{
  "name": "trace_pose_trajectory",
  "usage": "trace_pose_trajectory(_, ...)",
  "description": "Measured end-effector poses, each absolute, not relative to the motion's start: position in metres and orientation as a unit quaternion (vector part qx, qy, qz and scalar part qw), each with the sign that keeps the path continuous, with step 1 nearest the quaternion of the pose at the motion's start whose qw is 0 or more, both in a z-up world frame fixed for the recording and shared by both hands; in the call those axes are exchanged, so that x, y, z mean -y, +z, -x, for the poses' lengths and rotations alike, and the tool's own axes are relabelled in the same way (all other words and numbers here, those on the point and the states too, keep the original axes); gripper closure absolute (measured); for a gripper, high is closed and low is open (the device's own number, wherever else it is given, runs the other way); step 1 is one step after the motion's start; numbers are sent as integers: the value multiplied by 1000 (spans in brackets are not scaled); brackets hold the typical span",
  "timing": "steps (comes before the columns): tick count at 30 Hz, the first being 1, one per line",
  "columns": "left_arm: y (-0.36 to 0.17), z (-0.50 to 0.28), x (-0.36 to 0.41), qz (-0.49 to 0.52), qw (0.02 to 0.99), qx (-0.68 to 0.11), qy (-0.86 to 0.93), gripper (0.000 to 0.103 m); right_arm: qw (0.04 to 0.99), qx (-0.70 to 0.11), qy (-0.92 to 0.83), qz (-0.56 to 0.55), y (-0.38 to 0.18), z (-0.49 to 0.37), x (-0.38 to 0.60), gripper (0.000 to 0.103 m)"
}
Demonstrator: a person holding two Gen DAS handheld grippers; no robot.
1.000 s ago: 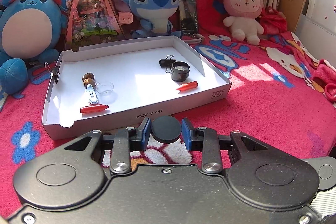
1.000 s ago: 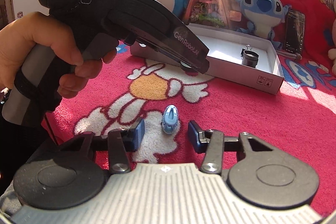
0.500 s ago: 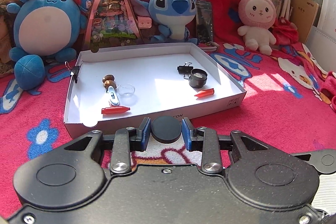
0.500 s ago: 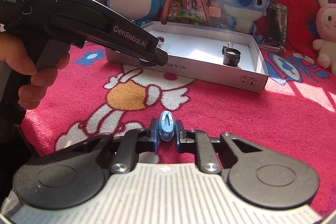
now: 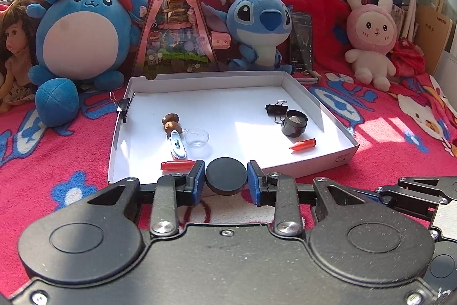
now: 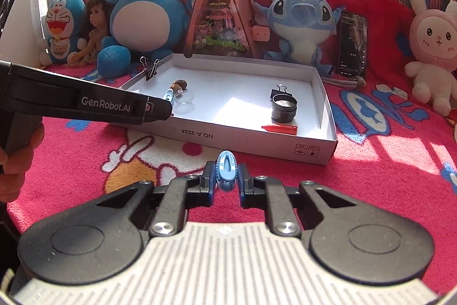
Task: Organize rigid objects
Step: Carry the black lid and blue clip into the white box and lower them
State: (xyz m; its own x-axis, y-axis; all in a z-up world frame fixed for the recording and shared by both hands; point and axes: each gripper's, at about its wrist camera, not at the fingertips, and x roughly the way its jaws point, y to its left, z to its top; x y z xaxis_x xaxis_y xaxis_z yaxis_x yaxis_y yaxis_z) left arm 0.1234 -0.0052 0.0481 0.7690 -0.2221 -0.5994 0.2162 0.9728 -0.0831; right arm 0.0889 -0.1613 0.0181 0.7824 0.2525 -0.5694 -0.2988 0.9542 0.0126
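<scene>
My left gripper (image 5: 226,180) is shut on a round black lid (image 5: 226,175) and holds it at the near edge of the white cardboard tray (image 5: 334,119). My right gripper (image 6: 226,175) is shut on a small blue clip (image 6: 226,169), lifted above the red blanket just in front of the tray (image 6: 251,137). In the tray lie two red cone pieces (image 5: 303,145), a black round jar (image 5: 294,122), a black binder clip (image 5: 275,108), a clear dish (image 5: 196,137), a blue-white clip (image 5: 177,145) and two brown nuts (image 5: 171,123).
Plush toys stand behind the tray: a blue round one (image 5: 80,27), Stitch (image 5: 258,27), a pink rabbit (image 5: 371,39) and a doll (image 5: 14,53). A triangular display case (image 5: 177,27) and a phone (image 5: 300,42) lean at the back. A binder clip (image 5: 124,106) grips the tray's left wall.
My right gripper closed on the blue clip and lifted it toward the tray. My left gripper rose and moved forward with the black lid over the tray's near edge.
</scene>
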Motion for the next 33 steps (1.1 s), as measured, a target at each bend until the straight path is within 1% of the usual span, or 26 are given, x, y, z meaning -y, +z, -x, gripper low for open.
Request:
trace_pose_trajectory(7,48,-141,-1,14,945,-313,-98,73,948,-283,138,44,27,-110,155,83)
trace_pose_trajectory(17,50,-168,-14,27,945,-315,-84,73,949,-288,123,32,38,-144,162,83)
trace_pose_trajectory(33,32,-198,0,26,939,-333,-83,73,941,-313,127,21,25,-187,150,83)
